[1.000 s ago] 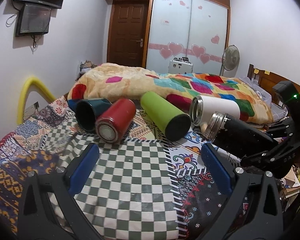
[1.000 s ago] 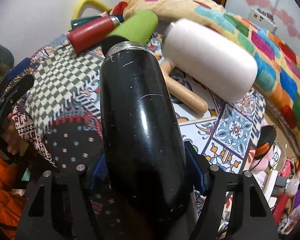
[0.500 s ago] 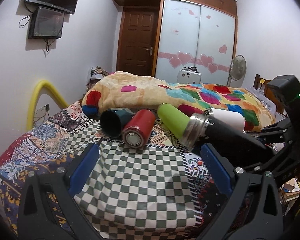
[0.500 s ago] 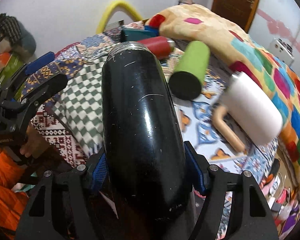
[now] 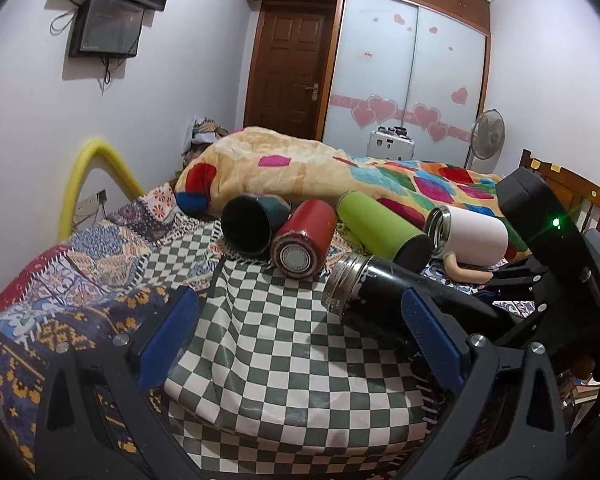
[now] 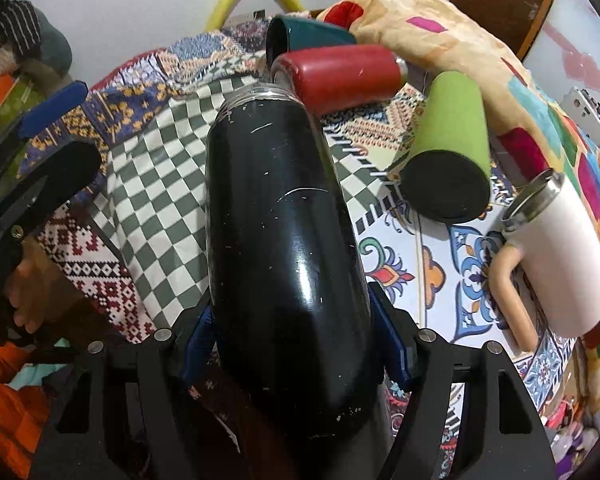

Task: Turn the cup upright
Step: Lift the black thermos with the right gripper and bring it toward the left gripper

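My right gripper [image 6: 294, 344] was clamped on the black cup [image 6: 276, 240], its blue pads [image 6: 392, 340] pressed against both sides of the lower body. The cup lay roughly level along the fingers, its threaded metal mouth pointing away from me over the checkered cloth [image 6: 148, 184]; whether it touched the cloth I could not tell. From the left wrist view, the same black cup [image 5: 380, 296] reached in from the right, mouth toward the left. My left gripper [image 5: 300, 340] stood wide open with nothing between its fingers, hovering over the checkered cloth [image 5: 284, 344] that covers the bed.

Just beyond the black cup's mouth lay the red cup [image 5: 304, 240] on its side, base toward my left camera. The dark teal cup [image 5: 252, 224] lay touching it on the left, open mouth facing me. To the right lay the green cup [image 5: 380, 232], black end nearest, and then the white mug [image 5: 468, 236] on its side with its tan handle down. Behind them all was the bunched, colourful blanket [image 5: 320, 168].
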Action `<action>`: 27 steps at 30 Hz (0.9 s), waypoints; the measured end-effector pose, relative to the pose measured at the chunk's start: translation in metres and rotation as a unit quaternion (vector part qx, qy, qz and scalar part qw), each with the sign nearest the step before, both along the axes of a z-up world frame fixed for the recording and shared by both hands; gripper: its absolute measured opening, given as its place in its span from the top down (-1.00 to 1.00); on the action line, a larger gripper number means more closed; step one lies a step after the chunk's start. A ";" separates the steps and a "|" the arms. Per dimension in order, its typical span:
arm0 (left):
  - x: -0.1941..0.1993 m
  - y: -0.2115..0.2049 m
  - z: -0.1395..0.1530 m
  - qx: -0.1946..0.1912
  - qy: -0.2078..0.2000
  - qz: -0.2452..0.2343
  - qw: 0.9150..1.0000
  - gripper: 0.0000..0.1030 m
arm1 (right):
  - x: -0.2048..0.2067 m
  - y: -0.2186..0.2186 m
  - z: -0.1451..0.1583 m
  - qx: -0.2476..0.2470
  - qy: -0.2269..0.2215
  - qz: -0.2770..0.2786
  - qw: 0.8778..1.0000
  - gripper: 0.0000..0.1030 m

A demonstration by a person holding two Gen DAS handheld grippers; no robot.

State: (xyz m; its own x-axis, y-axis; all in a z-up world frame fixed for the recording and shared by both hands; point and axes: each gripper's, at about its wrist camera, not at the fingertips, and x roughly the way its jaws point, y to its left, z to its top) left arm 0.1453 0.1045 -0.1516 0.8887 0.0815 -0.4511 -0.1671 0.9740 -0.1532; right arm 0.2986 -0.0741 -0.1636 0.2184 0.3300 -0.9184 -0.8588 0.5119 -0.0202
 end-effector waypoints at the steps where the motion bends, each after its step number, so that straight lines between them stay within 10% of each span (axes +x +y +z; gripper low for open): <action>1: 0.002 0.000 -0.002 -0.002 0.003 -0.002 1.000 -1.00 | 0.000 0.002 -0.001 -0.004 0.001 0.000 1.000 -0.29; 15: 0.006 -0.011 0.006 0.009 0.007 -0.011 1.000 -1.00 | -0.014 -0.008 0.010 0.017 -0.010 0.002 1.000 -0.54; 27: 0.032 -0.030 0.023 -0.007 0.051 -0.047 0.998 -1.00 | -0.038 -0.103 0.075 0.139 -0.099 -0.067 0.983 -0.54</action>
